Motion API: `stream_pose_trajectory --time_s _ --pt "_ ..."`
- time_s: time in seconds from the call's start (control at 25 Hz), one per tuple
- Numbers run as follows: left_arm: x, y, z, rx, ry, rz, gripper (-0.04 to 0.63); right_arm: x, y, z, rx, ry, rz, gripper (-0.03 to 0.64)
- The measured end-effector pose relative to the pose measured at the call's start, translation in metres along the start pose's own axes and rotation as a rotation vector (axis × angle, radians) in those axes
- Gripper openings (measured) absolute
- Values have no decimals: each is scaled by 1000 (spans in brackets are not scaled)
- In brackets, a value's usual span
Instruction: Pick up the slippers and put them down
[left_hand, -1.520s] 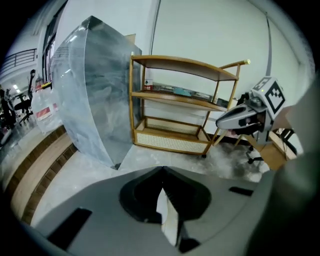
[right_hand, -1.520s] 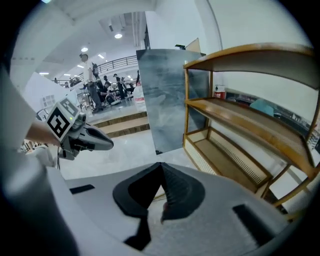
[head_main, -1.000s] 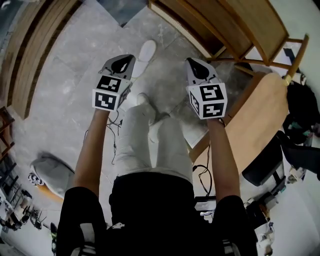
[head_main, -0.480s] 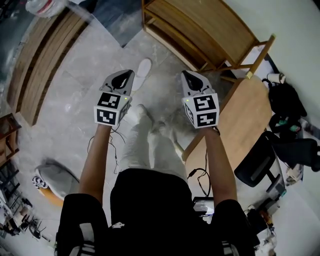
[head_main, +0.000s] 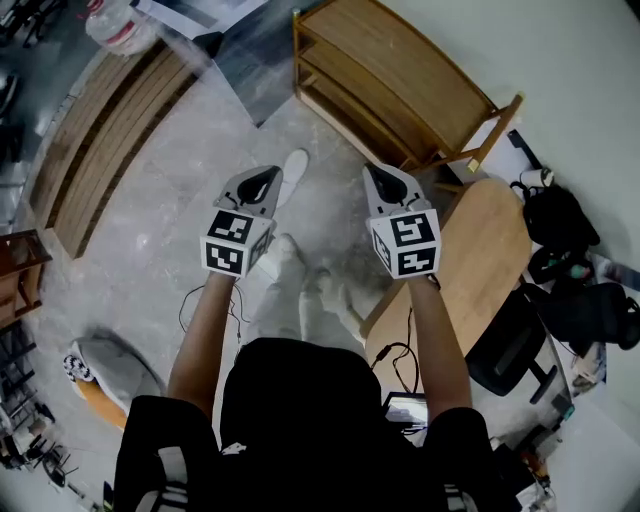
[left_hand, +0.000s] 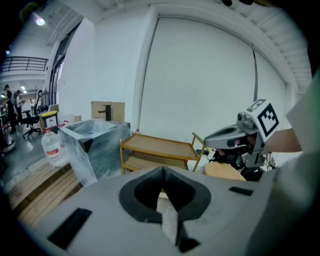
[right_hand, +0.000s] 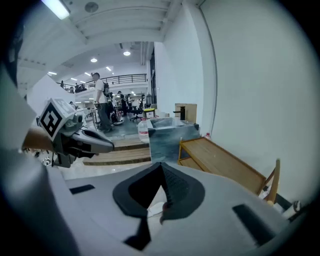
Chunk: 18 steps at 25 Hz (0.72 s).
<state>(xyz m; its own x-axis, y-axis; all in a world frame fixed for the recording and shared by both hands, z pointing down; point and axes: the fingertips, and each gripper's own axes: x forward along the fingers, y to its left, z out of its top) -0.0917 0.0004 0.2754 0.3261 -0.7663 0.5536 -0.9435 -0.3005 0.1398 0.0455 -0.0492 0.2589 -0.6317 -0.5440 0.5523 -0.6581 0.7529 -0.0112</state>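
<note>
One white slipper (head_main: 293, 170) lies on the grey stone floor, just beyond my left gripper (head_main: 262, 177) in the head view. I make out no second slipper apart from the person's own white-clad legs and feet (head_main: 290, 258). Both grippers are held up side by side at arm's length, high above the floor. My left gripper (left_hand: 162, 170) is shut with nothing in it. My right gripper (head_main: 378, 174) also has its tips (right_hand: 161, 167) together and holds nothing. Each gripper shows in the other's view: the right gripper (left_hand: 240, 137) and the left gripper (right_hand: 75, 137).
A two-tier wooden shelf (head_main: 400, 90) stands ahead at the right against the wall. A round wooden table (head_main: 485, 255), a black chair (head_main: 515, 340) and a black bag (head_main: 555, 220) are at the right. A slatted wooden platform (head_main: 100, 140) and a water bottle (head_main: 118, 28) are at the left.
The person has straightened up and both grippers have risen together. The floor, slipper and shelf look smaller and farther away than a second ago. Both pairs of jaws stay as they were.
</note>
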Motion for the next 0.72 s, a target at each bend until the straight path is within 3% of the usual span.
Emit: stream_pose_trajectory --time_s 0.52,0.72 --pt "-95 -51 62 51 -173 18 6 -89 50 59 -107 -136 17 -11" --pt "-122 -81 77 63 -224 1 6 -127 54 76 -101 -199 2 -11"
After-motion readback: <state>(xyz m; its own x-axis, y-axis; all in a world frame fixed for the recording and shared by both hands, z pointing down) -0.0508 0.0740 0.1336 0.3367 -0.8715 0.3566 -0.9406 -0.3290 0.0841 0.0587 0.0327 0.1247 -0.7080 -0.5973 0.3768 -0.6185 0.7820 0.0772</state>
